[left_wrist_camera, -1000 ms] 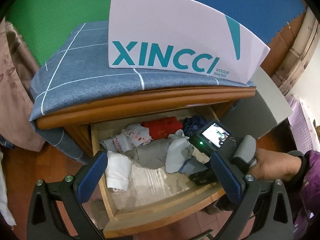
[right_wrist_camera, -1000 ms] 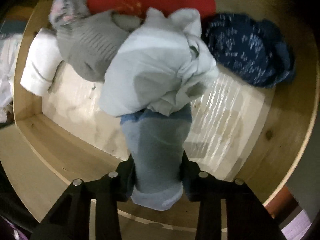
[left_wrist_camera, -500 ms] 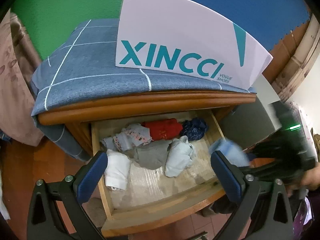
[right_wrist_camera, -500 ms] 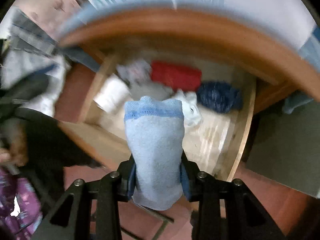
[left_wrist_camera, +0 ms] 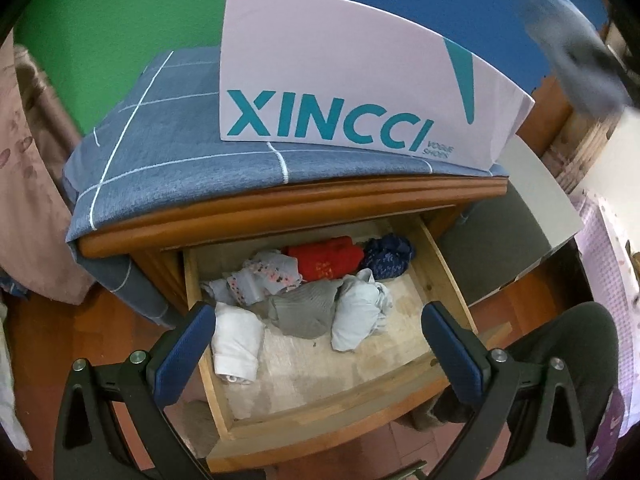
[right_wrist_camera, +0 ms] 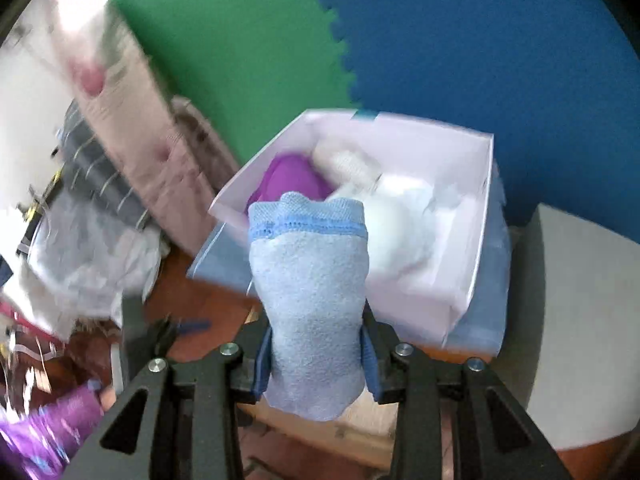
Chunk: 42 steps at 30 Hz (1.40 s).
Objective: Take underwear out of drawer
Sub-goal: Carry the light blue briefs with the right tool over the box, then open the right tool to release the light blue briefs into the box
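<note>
Six rolled garments are lying in one open drawer: one white, one floral, one red, one navy, one grey, one pale blue. One light-blue roll is sitting between the right tongs. One box is holding one purple piece and some white pieces, number unclear.

Drawer bare matt wood; underwear fuzzy knit cloth; box smooth cardboard.
</note>
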Each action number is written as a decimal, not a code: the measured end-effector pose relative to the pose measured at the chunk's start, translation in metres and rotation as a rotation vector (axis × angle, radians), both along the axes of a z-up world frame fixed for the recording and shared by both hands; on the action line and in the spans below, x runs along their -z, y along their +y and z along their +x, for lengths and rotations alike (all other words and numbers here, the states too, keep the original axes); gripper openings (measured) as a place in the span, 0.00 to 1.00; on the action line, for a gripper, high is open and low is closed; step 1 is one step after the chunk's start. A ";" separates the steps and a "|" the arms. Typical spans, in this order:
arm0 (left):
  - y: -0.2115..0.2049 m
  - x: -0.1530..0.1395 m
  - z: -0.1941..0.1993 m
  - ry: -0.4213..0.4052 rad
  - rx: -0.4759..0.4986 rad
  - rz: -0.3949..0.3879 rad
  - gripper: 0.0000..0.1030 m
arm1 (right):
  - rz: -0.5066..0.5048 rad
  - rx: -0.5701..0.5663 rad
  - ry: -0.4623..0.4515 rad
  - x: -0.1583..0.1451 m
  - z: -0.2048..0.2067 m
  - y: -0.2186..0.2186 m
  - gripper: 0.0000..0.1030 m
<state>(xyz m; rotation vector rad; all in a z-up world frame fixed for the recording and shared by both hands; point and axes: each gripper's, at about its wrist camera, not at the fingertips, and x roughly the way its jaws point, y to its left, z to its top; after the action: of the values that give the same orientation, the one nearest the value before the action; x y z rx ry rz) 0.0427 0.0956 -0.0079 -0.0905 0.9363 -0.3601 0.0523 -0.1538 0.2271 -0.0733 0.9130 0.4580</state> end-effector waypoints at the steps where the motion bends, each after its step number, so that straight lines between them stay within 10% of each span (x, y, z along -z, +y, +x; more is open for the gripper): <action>1: -0.002 -0.001 -0.001 -0.005 0.006 0.009 0.99 | -0.008 0.017 -0.003 -0.003 0.014 0.000 0.35; 13: -0.008 0.001 -0.002 -0.007 0.047 0.032 0.99 | -0.375 0.170 0.031 0.068 0.169 0.016 0.36; 21: -0.012 0.004 -0.002 -0.002 0.061 0.055 0.99 | -0.392 0.223 0.008 0.086 0.193 0.017 0.51; 31: -0.021 0.012 0.001 0.028 0.082 0.098 0.99 | -0.257 0.226 -0.138 0.059 0.161 0.003 0.61; 37: -0.026 0.014 -0.001 0.022 0.092 0.136 0.99 | 0.029 0.231 -0.378 0.030 0.078 -0.023 0.61; 42: -0.029 0.015 -0.001 0.012 0.098 0.160 0.99 | 0.005 0.222 -0.522 0.056 -0.015 -0.042 0.68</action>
<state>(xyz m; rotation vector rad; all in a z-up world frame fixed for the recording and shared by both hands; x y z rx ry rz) 0.0418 0.0661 -0.0231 0.1001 0.9803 -0.3743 0.0372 -0.1958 0.1715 -0.0811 0.4001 0.2161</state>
